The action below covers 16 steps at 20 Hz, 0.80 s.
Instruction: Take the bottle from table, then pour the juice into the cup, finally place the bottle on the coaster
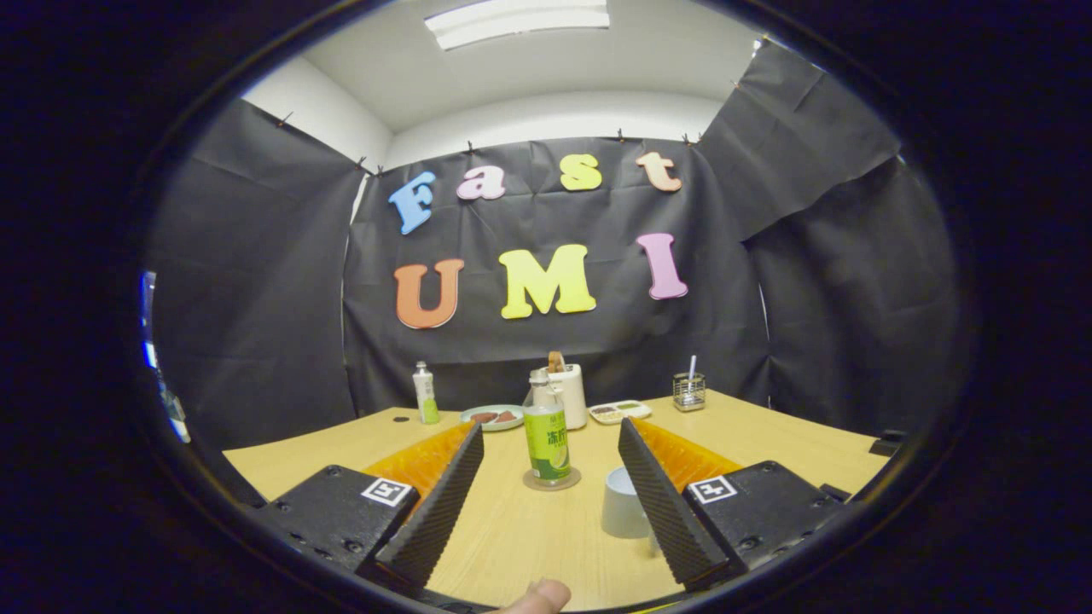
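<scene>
Two tool [550, 443] fingers gape empty around the bottle [546, 439] on its coaster [551, 482]; one hides part of the cup [623, 505].

Pale matt wood-grain surface [520, 546]; glossy green-labelled clear plastic bottle [546, 435]; matt grey cup [623, 505]; ribbed black rubbery fingers [444, 503] on the hand-held gripper [550, 443].

The setting is an indoor recording booth staged as a dining area: black cloth walls [256, 298] pinned below a white ceiling with a fluorescent light [516, 19] enclose a wooden counter [546, 529] carrying dishes [492, 417] and a utensil holder [688, 391].
</scene>
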Tool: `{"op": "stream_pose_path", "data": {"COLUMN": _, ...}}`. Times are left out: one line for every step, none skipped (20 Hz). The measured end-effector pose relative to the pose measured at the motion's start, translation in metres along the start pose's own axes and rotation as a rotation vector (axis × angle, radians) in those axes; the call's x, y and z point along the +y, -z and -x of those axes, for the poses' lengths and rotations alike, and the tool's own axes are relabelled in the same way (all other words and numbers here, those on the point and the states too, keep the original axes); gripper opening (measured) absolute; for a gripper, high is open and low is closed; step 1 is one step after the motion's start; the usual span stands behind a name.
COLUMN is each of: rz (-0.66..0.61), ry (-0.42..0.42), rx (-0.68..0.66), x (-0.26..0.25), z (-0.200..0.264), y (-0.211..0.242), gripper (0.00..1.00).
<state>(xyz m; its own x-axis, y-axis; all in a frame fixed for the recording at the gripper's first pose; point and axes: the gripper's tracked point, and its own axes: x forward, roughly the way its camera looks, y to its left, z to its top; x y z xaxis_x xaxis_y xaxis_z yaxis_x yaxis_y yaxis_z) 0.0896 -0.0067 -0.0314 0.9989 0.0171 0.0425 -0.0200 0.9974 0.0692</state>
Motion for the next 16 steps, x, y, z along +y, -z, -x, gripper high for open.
{"op": "stream_pose_path", "data": {"rz": -0.006, "ry": -0.007, "rx": -0.006, "x": 0.003, "z": 0.014, "y": -0.006, "gripper": 1.00}}
{"op": "stream_pose_path", "data": {"rz": -0.016, "ry": -0.021, "rx": -0.011, "x": 0.007, "z": 0.027, "y": -0.013, "gripper": 1.00}}
{"op": "stream_pose_path", "data": {"rz": -0.027, "ry": -0.028, "rx": -0.007, "x": 0.010, "z": 0.038, "y": -0.016, "gripper": 1.00}}
{"op": "stream_pose_path", "data": {"rz": -0.027, "ry": -0.017, "rx": 0.007, "x": 0.007, "z": 0.048, "y": -0.014, "gripper": 1.00}}
{"op": "stream_pose_path", "data": {"rz": -0.013, "ry": 0.016, "rx": 0.026, "x": 0.001, "z": 0.056, "y": -0.013, "gripper": 1.00}}
{"op": "stream_pose_path", "data": {"rz": 0.009, "ry": 0.046, "rx": 0.045, "x": -0.003, "z": 0.064, "y": -0.012, "gripper": 1.00}}
{"op": "stream_pose_path", "data": {"rz": 0.021, "ry": 0.064, "rx": 0.045, "x": -0.004, "z": 0.070, "y": -0.017, "gripper": 1.00}}
{"op": "stream_pose_path", "data": {"rz": 0.023, "ry": 0.068, "rx": 0.032, "x": 0.000, "z": 0.076, "y": -0.026, "gripper": 1.00}}
{"op": "stream_pose_path", "data": {"rz": 0.015, "ry": 0.063, "rx": 0.018, "x": 0.005, "z": 0.081, "y": -0.032, "gripper": 1.00}}
{"op": "stream_pose_path", "data": {"rz": 0.014, "ry": 0.066, "rx": 0.021, "x": 0.009, "z": 0.082, "y": -0.032, "gripper": 1.00}}
{"op": "stream_pose_path", "data": {"rz": 0.022, "ry": 0.082, "rx": 0.042, "x": 0.008, "z": 0.083, "y": -0.028, "gripper": 1.00}}
{"op": "stream_pose_path", "data": {"rz": 0.037, "ry": 0.093, "rx": 0.062, "x": 0.008, "z": 0.084, "y": -0.024, "gripper": 1.00}}
{"op": "stream_pose_path", "data": {"rz": 0.053, "ry": 0.093, "rx": 0.077, "x": 0.012, "z": 0.085, "y": -0.023, "gripper": 1.00}}
{"op": "stream_pose_path", "data": {"rz": 0.052, "ry": 0.075, "rx": 0.084, "x": 0.019, "z": 0.087, "y": -0.026, "gripper": 1.00}}
{"op": "stream_pose_path", "data": {"rz": 0.042, "ry": 0.050, "rx": 0.080, "x": 0.028, "z": 0.089, "y": -0.029, "gripper": 1.00}}
{"op": "stream_pose_path", "data": {"rz": 0.033, "ry": 0.042, "rx": 0.076, "x": 0.030, "z": 0.089, "y": -0.033, "gripper": 1.00}}
